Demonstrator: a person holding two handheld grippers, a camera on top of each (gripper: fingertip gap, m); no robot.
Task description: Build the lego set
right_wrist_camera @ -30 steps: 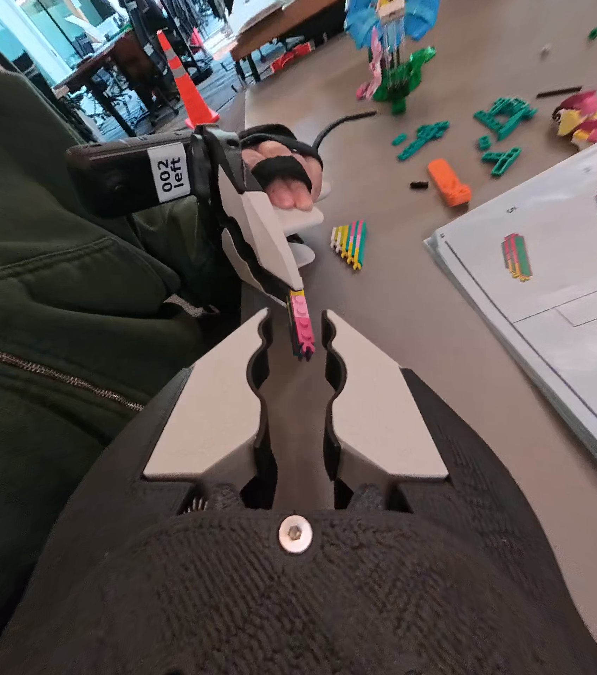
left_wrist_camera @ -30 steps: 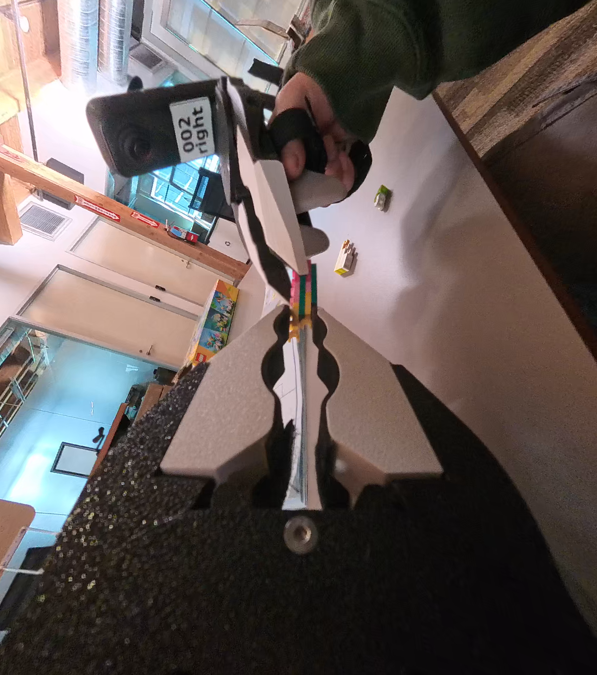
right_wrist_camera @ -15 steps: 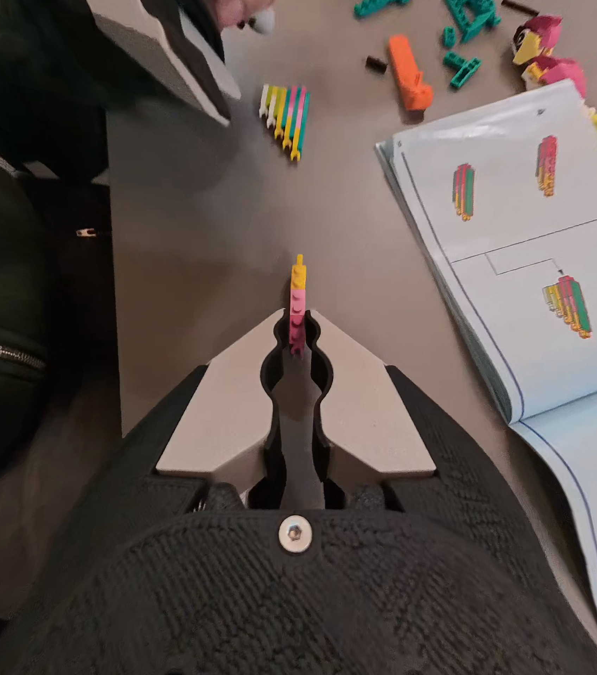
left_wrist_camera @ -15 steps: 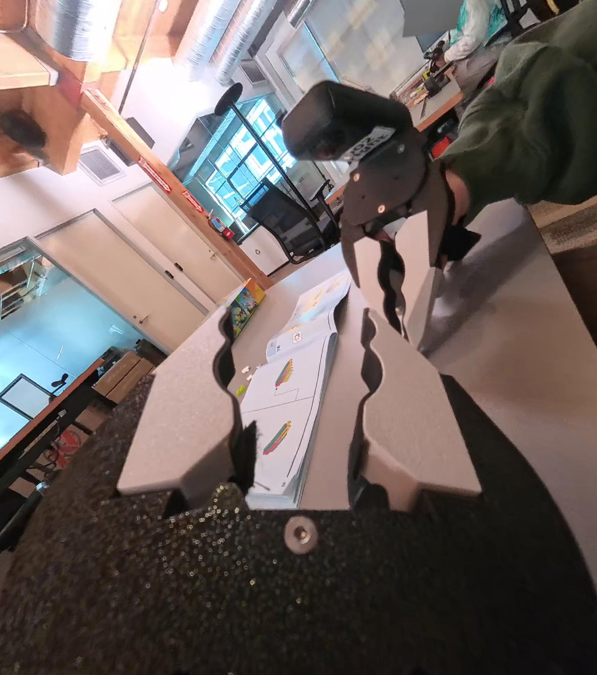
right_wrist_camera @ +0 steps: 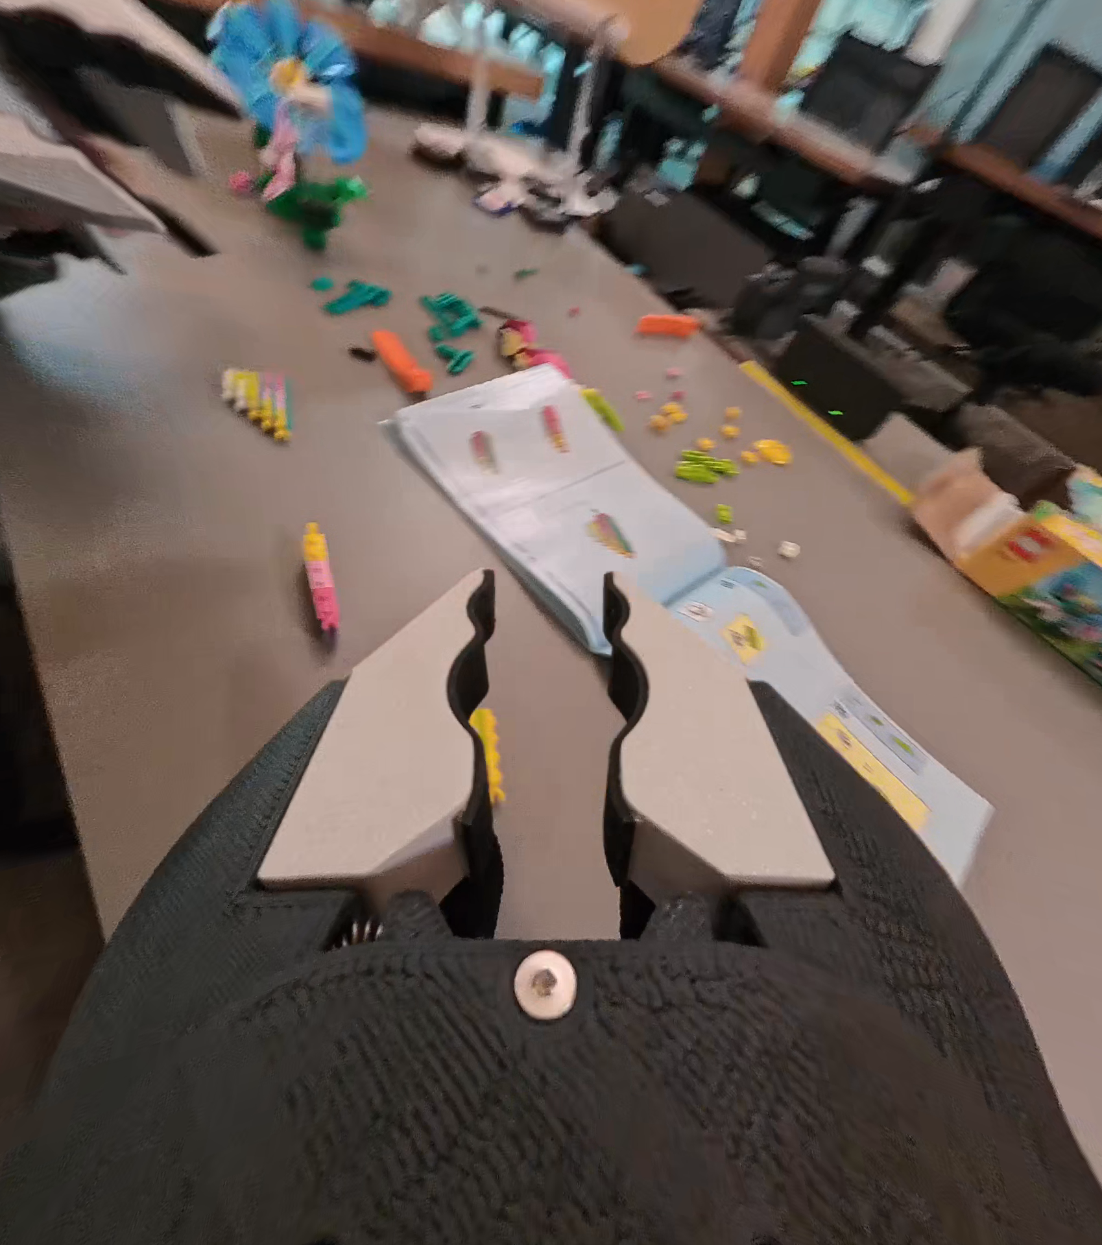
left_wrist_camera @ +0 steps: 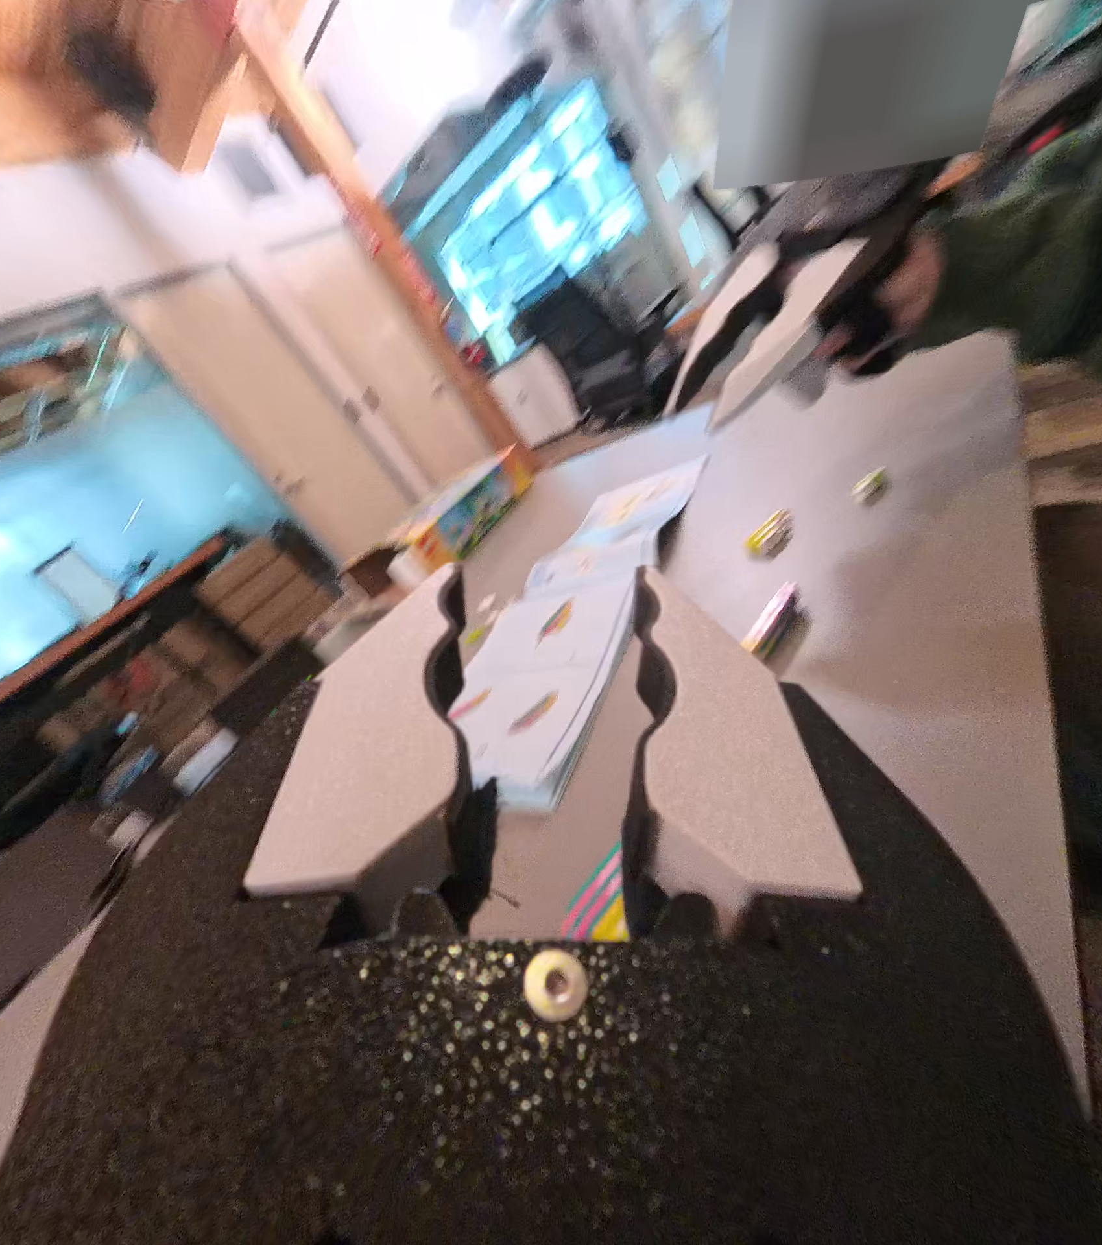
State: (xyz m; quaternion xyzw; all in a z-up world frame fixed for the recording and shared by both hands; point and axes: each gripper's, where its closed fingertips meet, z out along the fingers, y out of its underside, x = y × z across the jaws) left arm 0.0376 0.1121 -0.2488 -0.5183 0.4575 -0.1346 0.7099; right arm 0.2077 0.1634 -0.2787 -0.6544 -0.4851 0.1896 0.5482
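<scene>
My right gripper (right_wrist_camera: pixel 546 583) is open and empty above the grey table (right_wrist_camera: pixel 164 512). A pink and yellow brick strip (right_wrist_camera: pixel 320 579) lies flat on the table just left of its fingertips. A small yellow piece (right_wrist_camera: pixel 489 754) shows between its fingers, close to the left one. My left gripper (left_wrist_camera: pixel 548 593) is open and empty, low over the table. A striped stack of thin bricks (left_wrist_camera: pixel 595 903) lies under it near the finger bases; the stack also shows in the right wrist view (right_wrist_camera: pixel 258 401). The open instruction booklet (right_wrist_camera: pixel 555 485) lies ahead of both grippers.
Teal pieces (right_wrist_camera: pixel 453 323), an orange piece (right_wrist_camera: pixel 400 360), yellow and lime bits (right_wrist_camera: pixel 703 458), a blue flower model (right_wrist_camera: pixel 292 114) and the set's box (right_wrist_camera: pixel 1073 579) are spread on the table. The table's near edge (right_wrist_camera: pixel 15 539) runs at left. Both views are blurred. My left tips are roughly 25 cm from the blue flower model (right_wrist_camera: pixel 292 114).
My right gripper has opened and let go of the pink and yellow strip, which now lies on the table. It has pulled back and tilted up. My left gripper has swung away over the striped stack.
</scene>
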